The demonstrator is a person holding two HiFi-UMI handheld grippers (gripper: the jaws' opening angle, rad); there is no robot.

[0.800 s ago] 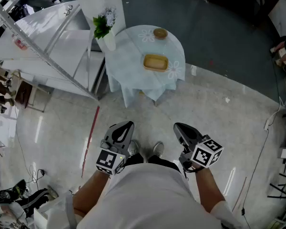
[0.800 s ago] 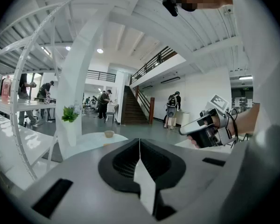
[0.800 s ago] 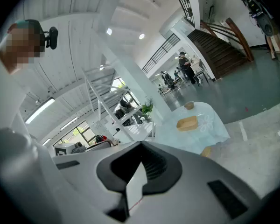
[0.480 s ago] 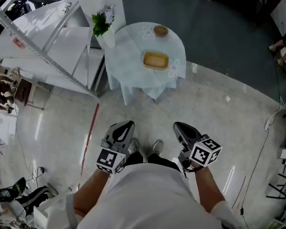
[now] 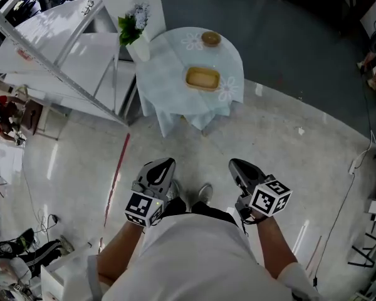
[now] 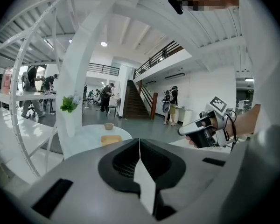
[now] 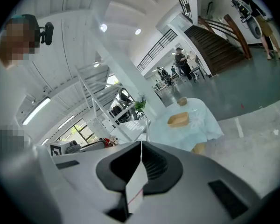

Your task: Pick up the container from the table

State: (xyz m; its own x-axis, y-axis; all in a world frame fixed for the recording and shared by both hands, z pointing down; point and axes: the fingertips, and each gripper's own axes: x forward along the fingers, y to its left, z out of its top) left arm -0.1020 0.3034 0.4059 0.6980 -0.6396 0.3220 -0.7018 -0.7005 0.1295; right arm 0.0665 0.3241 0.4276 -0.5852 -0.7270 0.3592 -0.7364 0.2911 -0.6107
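Observation:
A rectangular wooden container (image 5: 203, 78) lies on a round table with a light blue cloth (image 5: 169, 80), far ahead of me across the floor. The same container shows small in the left gripper view (image 6: 111, 139) and in the right gripper view (image 7: 178, 119). My left gripper (image 5: 165, 163) and right gripper (image 5: 236, 166) are held close to my body, side by side, well short of the table. Both are shut with nothing between their jaws, as seen for the left gripper (image 6: 139, 141) and the right gripper (image 7: 141, 143).
A small round wooden bowl (image 5: 210, 39) sits at the table's far side. A white vase with a green plant (image 5: 135, 36) stands at its left edge. White metal shelving (image 5: 56, 49) runs along the left. Cables and stands (image 5: 370, 243) line the right edge.
The head view has shifted slightly, so the table sits a touch higher and further left in the picture. Both grippers keep their place in front of my body.

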